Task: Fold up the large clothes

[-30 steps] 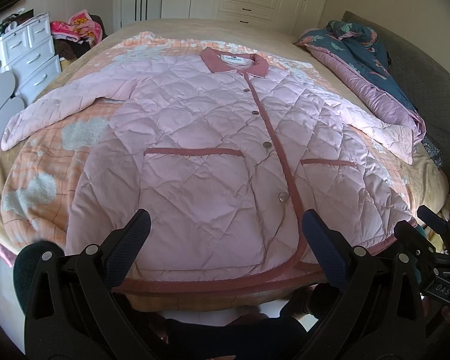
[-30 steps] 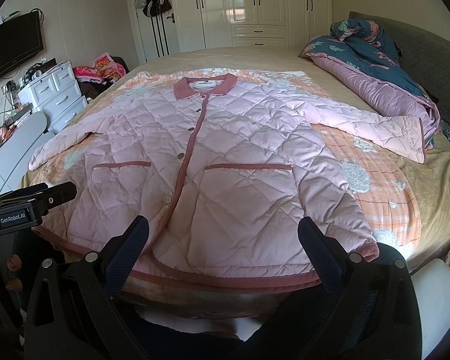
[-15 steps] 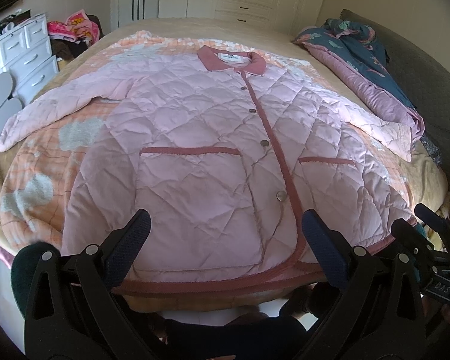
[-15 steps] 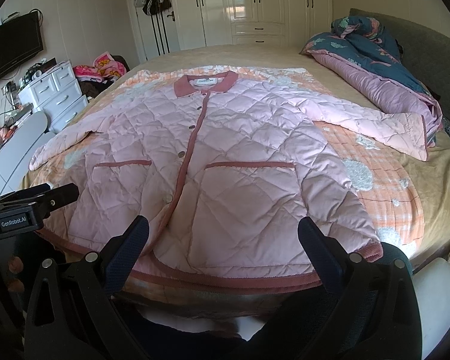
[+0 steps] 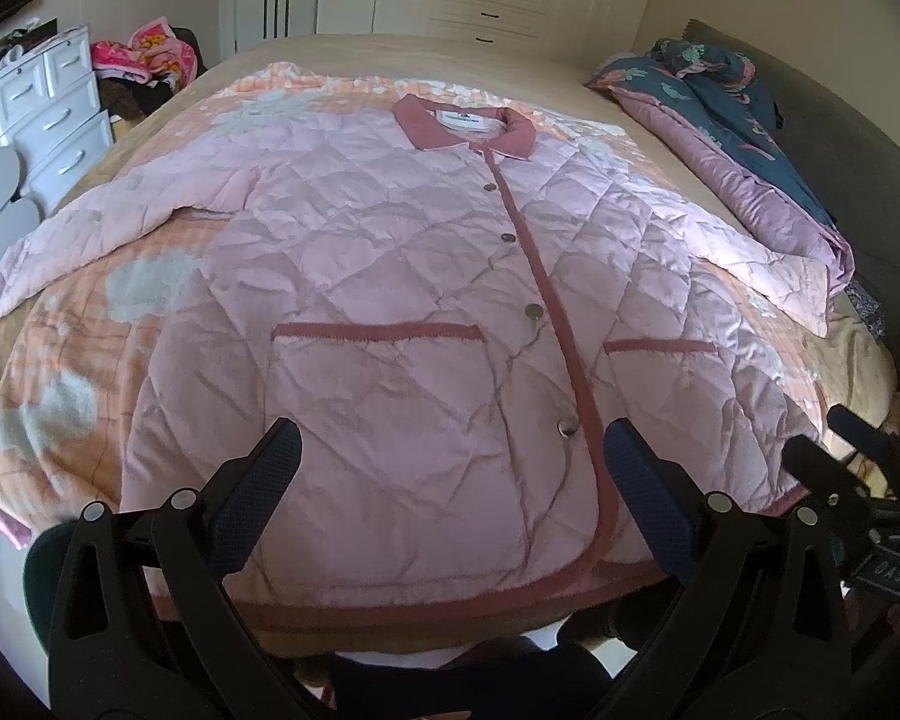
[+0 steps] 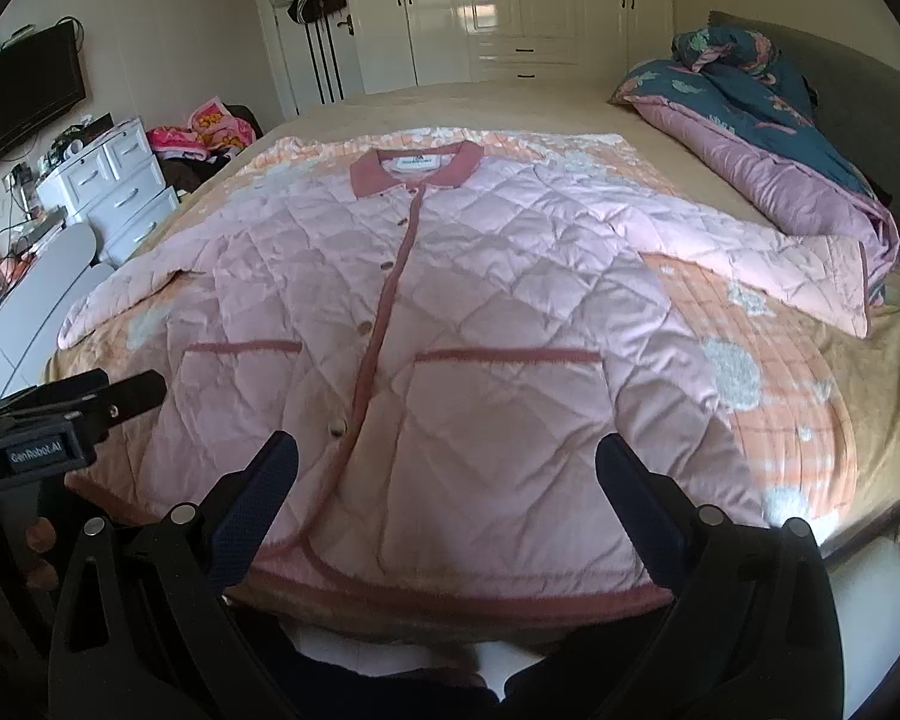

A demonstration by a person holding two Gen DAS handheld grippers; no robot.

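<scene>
A large pink quilted jacket (image 5: 402, 312) (image 6: 498, 312) with a rose collar, placket and hem trim lies flat and buttoned, front up, on the bed. Both sleeves are spread outward. My left gripper (image 5: 450, 450) hovers open over the lower hem, left of the button placket, holding nothing. My right gripper (image 6: 447, 456) is open too, above the hem on the right-pocket side, nothing between its fingers. The other tool shows at the side of each view: the right one (image 5: 858, 480) and the left one (image 6: 60, 420).
An orange checked blanket (image 6: 780, 420) lies under the jacket on the tan bed (image 6: 510, 108). A rumpled purple and teal duvet (image 6: 762, 138) is heaped at the right. White drawers (image 6: 114, 186) and clothes stand to the left, wardrobes behind.
Both grippers have edged forward and slightly lower over the jacket's hem; the jacket itself has not moved.
</scene>
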